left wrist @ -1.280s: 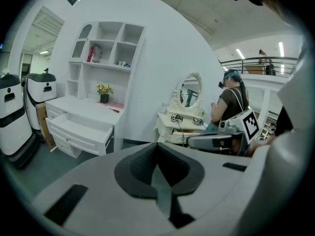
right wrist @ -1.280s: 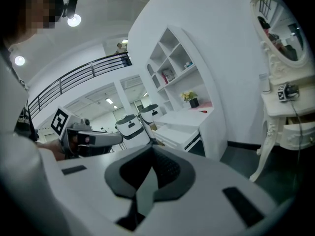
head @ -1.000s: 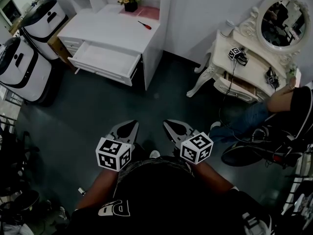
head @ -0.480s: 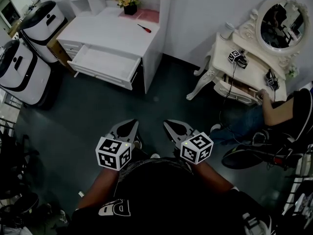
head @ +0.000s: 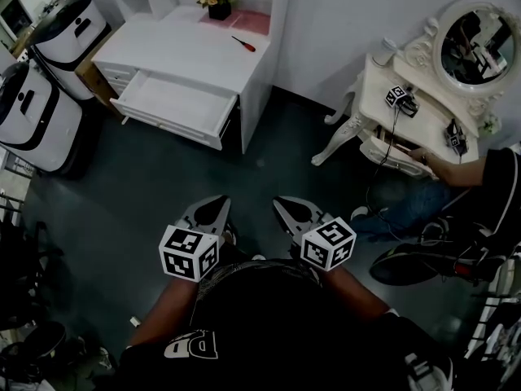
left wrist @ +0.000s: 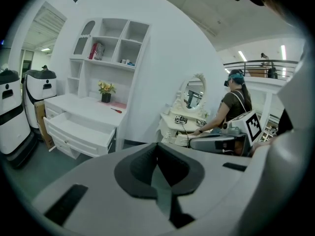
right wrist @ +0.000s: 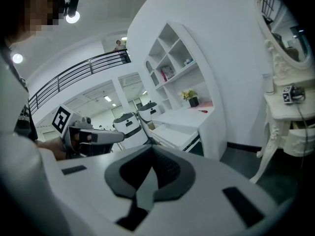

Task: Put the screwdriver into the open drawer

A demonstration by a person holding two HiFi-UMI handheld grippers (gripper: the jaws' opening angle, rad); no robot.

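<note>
A: How much of the job can be counted as done?

B: None, so far as can be judged. The large white desk with its shelf unit (head: 191, 55) is seen across the dark floor, well apart from both grippers. Its wide white drawer (head: 175, 104) is already pulled out, and nothing is seen in the part that shows.

A: And the grippers?

B: The left grey gripper with its marker cube (head: 213, 212) and the matching right grey gripper (head: 291, 212) are held side by side close to the body and pointed towards the desk. In each gripper's own view the jaws are clenched together, with nothing caught between them.

A: Where is the tool?

B: The small red-handled screwdriver (head: 242, 43) is lying on the desk top near its back right corner, just beside a flat pink mat (head: 244, 21) and well clear of the drawer. So every step is left: the desk has to be reached, a gripper opened, the screwdriver grasped, carried over the drawer and let go.

A: What cannot be made out?

B: The back of the drawer is covered by the desk top. The floor below the grippers is hidden by the wearer's dark shirt. The screwdriver is too small for its tip to be told from its shaft.
</note>
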